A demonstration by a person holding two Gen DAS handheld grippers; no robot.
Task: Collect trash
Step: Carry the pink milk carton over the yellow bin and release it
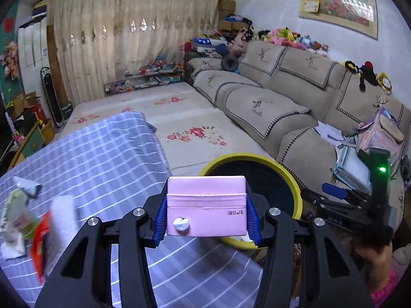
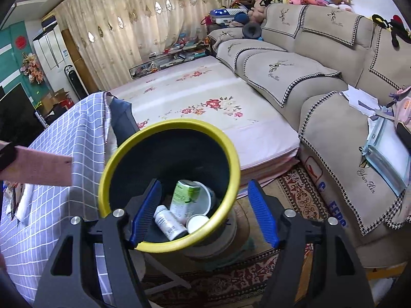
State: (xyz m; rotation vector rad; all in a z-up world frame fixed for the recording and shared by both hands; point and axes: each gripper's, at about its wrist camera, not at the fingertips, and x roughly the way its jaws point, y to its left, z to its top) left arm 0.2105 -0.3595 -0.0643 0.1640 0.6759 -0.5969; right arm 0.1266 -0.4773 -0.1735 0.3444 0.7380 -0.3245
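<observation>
**Pink carton held at the bin's rim**

The pink carton (image 1: 205, 206) sits clamped flat between the left gripper (image 1: 205, 220)'s blue pads, poised just short of the yellow-rimmed bin (image 2: 169, 184), probably so it can be dropped inside. The right gripper (image 2: 204, 213) stands wide open and holds nothing, straddling the bin's near rim. A white bottle (image 2: 168, 222), a green can (image 2: 185, 197) and cups already lie inside. More wrappers (image 1: 23, 218) wait on the checked cloth (image 1: 102, 154), left.

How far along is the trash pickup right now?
Done: a white pill bottle, green can and white cups lie in the yellow-rimmed black bin. In hand: left claw grips a pink carton. Left: wrappers on the checked tablecloth.
</observation>
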